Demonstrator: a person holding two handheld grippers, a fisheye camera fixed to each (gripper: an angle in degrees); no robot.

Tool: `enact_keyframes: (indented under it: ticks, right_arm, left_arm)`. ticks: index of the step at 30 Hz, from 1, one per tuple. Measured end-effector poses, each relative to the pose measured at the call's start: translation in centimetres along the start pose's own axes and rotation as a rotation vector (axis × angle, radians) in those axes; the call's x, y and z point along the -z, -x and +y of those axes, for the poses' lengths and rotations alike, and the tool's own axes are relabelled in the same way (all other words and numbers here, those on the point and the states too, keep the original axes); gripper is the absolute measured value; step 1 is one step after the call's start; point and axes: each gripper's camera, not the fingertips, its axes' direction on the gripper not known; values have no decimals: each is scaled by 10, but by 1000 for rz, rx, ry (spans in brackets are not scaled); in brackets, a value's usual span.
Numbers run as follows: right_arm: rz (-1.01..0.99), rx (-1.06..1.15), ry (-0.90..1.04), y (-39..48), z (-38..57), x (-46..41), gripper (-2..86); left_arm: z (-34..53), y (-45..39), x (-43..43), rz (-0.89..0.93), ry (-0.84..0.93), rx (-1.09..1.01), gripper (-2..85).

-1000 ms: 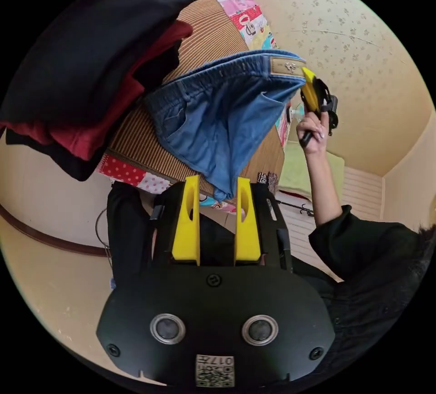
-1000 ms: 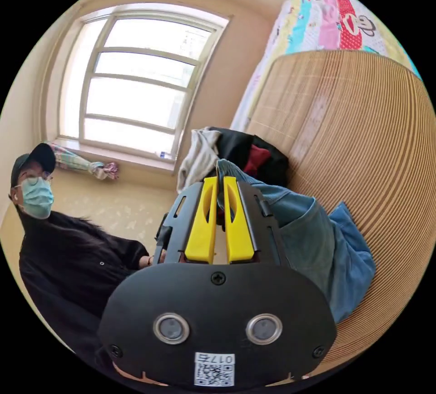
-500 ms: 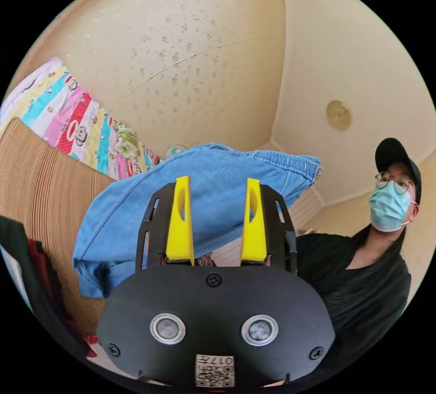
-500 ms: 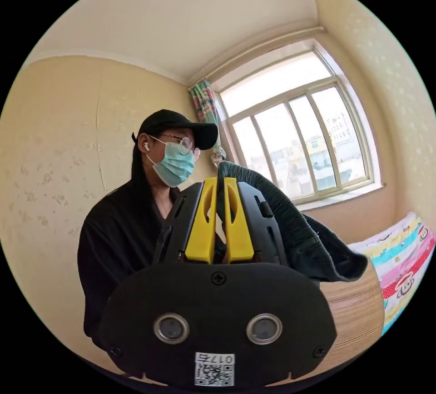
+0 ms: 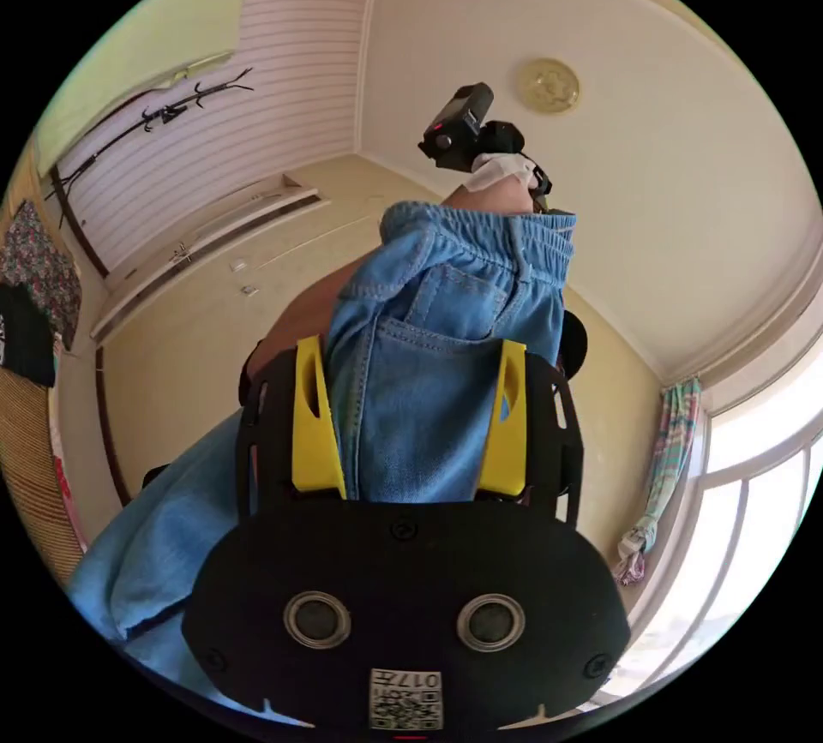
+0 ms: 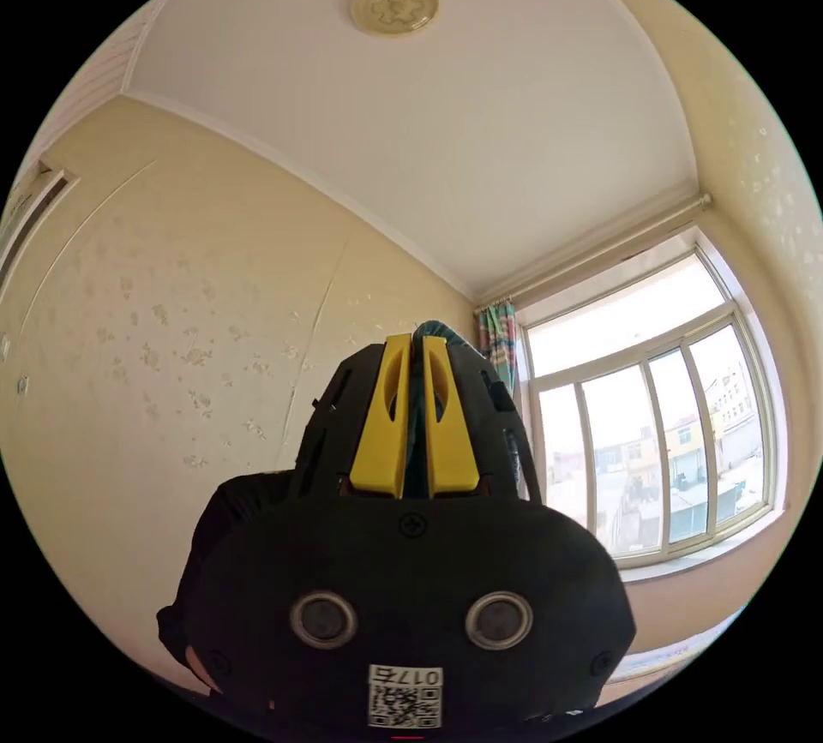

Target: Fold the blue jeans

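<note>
Left gripper [image 5: 410,417]: jaws spread wide. The blue jeans [image 5: 429,383] hang between them, and I cannot tell whether either jaw presses on the cloth.
Right gripper [image 6: 415,422]: jaws nearly closed, with a thin fold of the jeans' cloth pinched between them. In the left gripper view its black body [image 5: 467,130] shows above the waistband, held in a hand [image 5: 489,193].
Blue jeans: held up in the air, the gathered elastic waistband on top and a pocket seam below it. More cloth trails toward the lower left edge of the left gripper view.
Writing: a square code sticker [image 5: 405,698] on the left gripper's body and another [image 6: 405,696] on the right one. No brand name can be made out.
Room: a window [image 6: 651,434] with a striped curtain [image 6: 497,340] beside it, and a round ceiling light [image 6: 394,4].
</note>
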Motion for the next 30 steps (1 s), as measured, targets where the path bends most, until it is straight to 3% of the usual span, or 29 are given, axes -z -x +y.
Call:
enact_keyframes:
  ticks: [4,5,7,12,14,15,17,20,26,30]
  right_arm:
    - [-66,-37,30,8,-7,11,22]
    - [-59,-48,46,10,-9,10,22]
    - [41,-77,128,30,-19,4,23]
    - [330,44,108,119,-36,10,23]
    - [485,72,69,149,-42,12,23]
    - [582,82,59,163,-47,10,22]
    - [700,131,62,179,-55,1,22]
    - [846,214,72,189,-77,-14,20]
    - [1301,178,67,126,-153,32,17]
    - [1797,-6,106,-27,-219,155,10]
  left_arm:
    - [6,22,1,105,-198,-31,156]
    - [10,18,10,139,-263,-79,96]
    - [17,0,20,133,-330,-137,60]
    - [53,-133,9,-370,-497,-471,52]
    - [77,-207,-38,-668,-555,-718,51]
    - [80,-222,-55,-753,-550,-771,51]
    - [82,-263,-123,-1087,-561,-925,51]
    - [69,-286,-171,-1231,-604,-1019,51]
    - [-10,-298,-141,-1450,-712,-908,53]
    - [-99,-289,-41,-1661,-844,-688,54]
